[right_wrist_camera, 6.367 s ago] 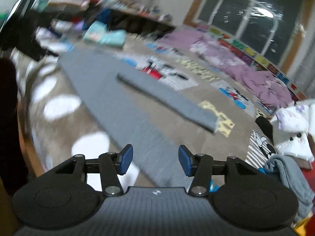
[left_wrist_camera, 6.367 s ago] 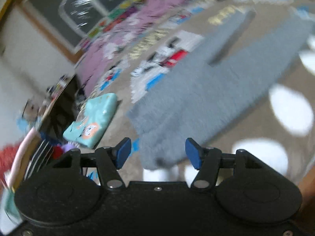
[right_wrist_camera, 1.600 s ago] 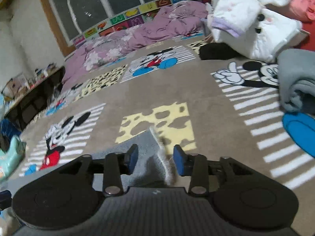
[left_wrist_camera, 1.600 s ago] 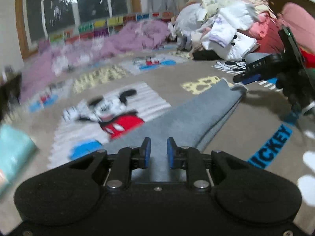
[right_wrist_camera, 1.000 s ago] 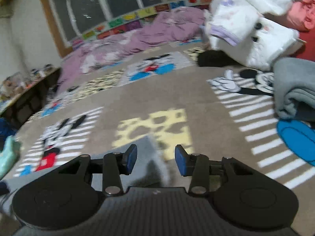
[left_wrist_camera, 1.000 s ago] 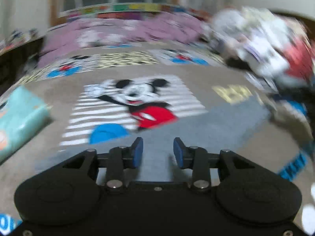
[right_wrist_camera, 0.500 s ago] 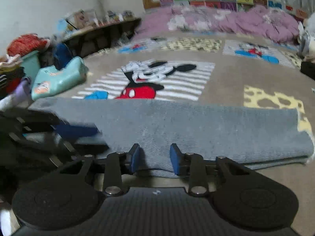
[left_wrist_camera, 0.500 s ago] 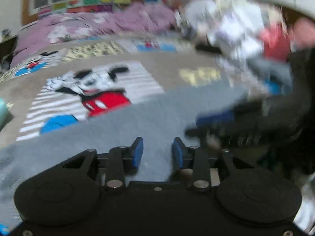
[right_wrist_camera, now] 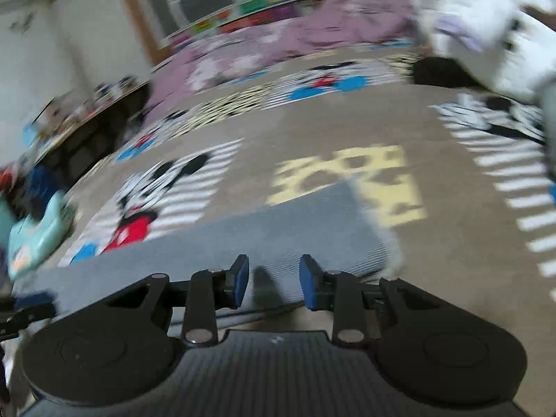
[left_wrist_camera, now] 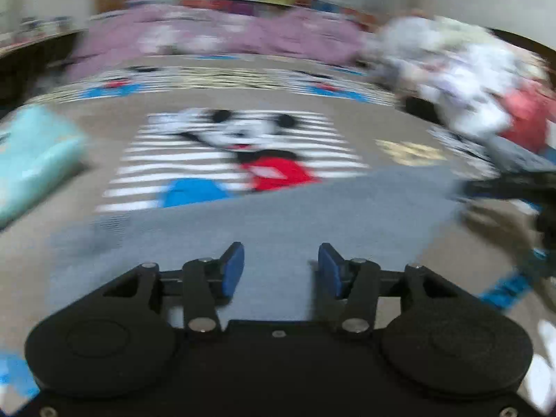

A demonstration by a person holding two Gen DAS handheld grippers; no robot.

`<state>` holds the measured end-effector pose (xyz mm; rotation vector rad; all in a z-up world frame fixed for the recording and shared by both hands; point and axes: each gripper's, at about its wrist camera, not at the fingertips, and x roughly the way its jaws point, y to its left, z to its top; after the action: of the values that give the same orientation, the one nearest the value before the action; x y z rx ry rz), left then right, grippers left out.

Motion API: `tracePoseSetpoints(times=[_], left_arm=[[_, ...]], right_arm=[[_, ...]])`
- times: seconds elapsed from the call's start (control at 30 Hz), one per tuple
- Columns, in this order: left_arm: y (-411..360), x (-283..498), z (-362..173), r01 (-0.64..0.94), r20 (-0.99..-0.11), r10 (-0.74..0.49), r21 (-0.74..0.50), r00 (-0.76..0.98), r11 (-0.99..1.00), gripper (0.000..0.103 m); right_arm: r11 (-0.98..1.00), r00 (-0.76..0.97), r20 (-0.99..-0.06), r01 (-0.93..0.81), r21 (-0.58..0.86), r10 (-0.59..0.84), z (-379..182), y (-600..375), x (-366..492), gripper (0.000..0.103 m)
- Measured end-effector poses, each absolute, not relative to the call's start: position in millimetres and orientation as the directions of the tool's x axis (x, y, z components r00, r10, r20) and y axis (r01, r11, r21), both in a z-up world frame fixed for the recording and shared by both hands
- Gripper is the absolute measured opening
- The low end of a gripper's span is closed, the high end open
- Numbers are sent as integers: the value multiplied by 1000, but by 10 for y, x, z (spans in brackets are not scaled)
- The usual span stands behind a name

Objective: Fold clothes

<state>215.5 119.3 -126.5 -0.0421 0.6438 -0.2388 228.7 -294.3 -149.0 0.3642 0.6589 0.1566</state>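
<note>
A grey knit garment (left_wrist_camera: 278, 215) lies folded into a long strip on the patterned carpet; it also shows in the right wrist view (right_wrist_camera: 278, 232). My left gripper (left_wrist_camera: 280, 267) is open and empty just above the strip's near edge. My right gripper (right_wrist_camera: 274, 279) is open and empty over the strip near its right end. The right gripper's dark shape (left_wrist_camera: 514, 187) shows at the right of the left wrist view. Both views are blurred by motion.
A folded teal garment (left_wrist_camera: 31, 160) lies to the left, also in the right wrist view (right_wrist_camera: 38, 236). A pile of white and pink laundry (left_wrist_camera: 469, 87) sits at the right. Purple bedding (left_wrist_camera: 208, 34) lies along the far wall. A dark low shelf (right_wrist_camera: 87, 128) stands at the left.
Both grippers let go of the grey garment and opened wider. Both have pulled back a little from the strip, and the right gripper has swung towards its right end.
</note>
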Motion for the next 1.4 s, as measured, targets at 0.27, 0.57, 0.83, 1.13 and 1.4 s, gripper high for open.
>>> tracePoseSetpoints(times=[0.27,0.57,0.83,1.13,1.4], left_arm=[[1705,1980,-1106,85,-519,-181,-203,835,975,41],[1561,2235,-1324,24,-621,-92,-116,778,993,45],[1616,2275,-1369,39,-622,-130,-158,772,987,46],[1588,2280,-1323,60,-615,-151,-166,774,984,48],[1543,2265,-1250,76,-583,-163,-171,796,982,48]], right_arm=[[840,823,-544,176,513,160,-1447,-3458,2047,56],[587,799,-510,256,768,319,-1903,-3470,2082,68],[532,847,-438,232,815,302,-2046,-3483,2381,62],[562,874,-411,210,800,258,-1988,-3442,2164,61],[657,886,-432,224,720,171,-1771,-3563,2001,58]])
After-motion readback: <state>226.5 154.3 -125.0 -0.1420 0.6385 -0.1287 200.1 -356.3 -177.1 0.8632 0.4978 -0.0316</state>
